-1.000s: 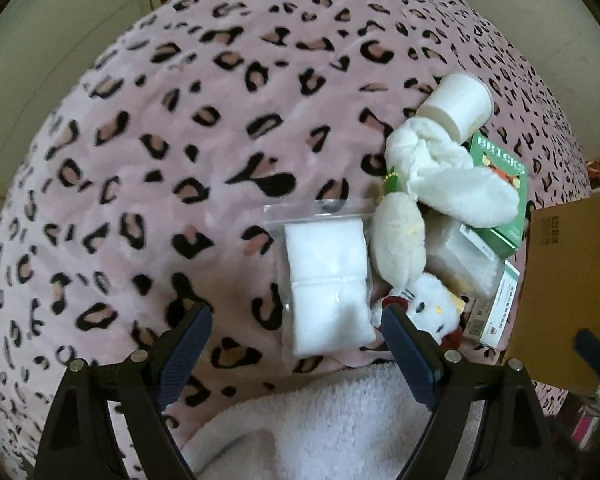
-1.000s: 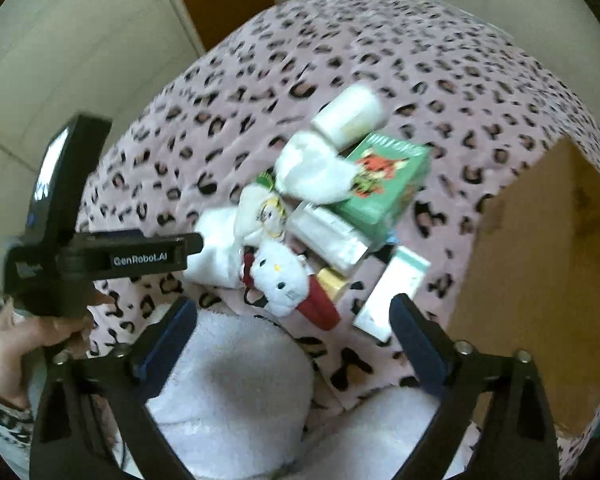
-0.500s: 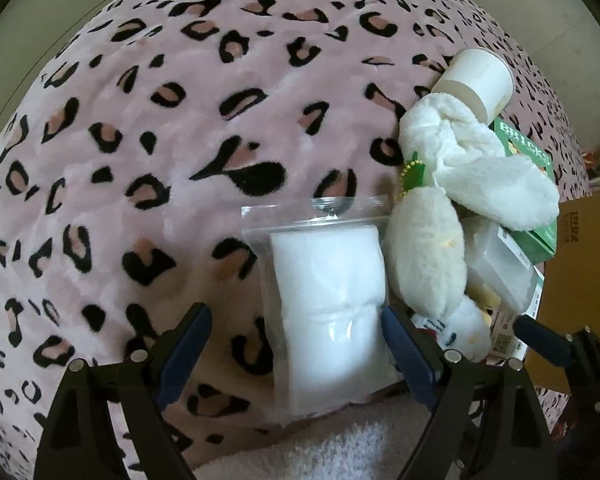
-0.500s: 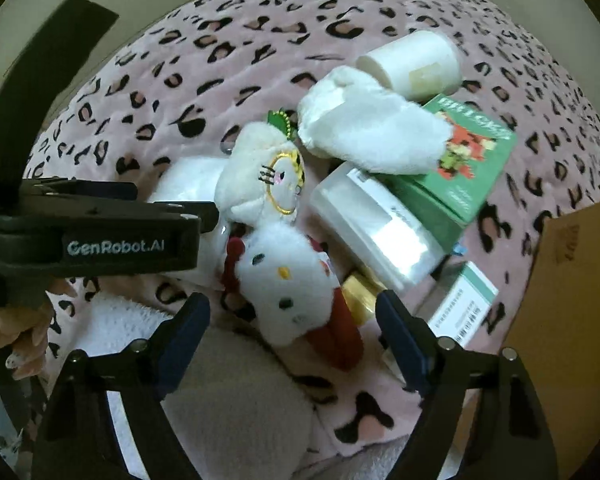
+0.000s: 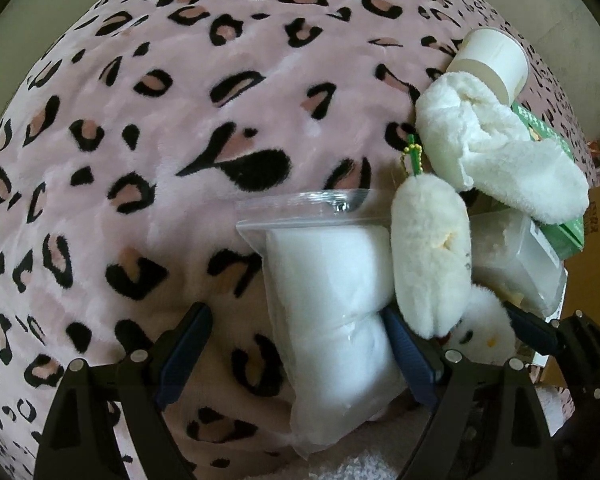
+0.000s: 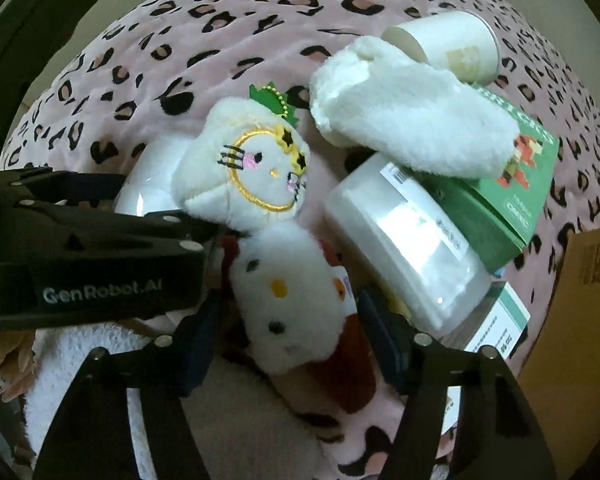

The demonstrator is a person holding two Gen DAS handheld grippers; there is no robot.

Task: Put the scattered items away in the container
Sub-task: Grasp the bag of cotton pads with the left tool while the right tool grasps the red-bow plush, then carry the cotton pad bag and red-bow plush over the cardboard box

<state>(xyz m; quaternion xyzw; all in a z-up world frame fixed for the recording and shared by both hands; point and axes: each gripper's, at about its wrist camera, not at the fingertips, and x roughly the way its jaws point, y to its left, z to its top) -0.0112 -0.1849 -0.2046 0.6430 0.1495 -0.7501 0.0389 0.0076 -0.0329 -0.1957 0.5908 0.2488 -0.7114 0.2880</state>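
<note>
Leopard blanket; cat plush between closing jaws.

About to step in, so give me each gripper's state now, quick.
Left gripper: open, straddling the clear bag of white padding, not gripping.
Right gripper: jaws closing around the white cat plush, not yet clamped.

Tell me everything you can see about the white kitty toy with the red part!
The white kitty plush is soft and fuzzy, with dark oval eyes, a yellow nose and a red part at its lower end. It lies face up on the leopard-print blanket, tucked just below the round-faced plush keychain. The right gripper is straddling it, jaws closing on either side of its head.
</note>
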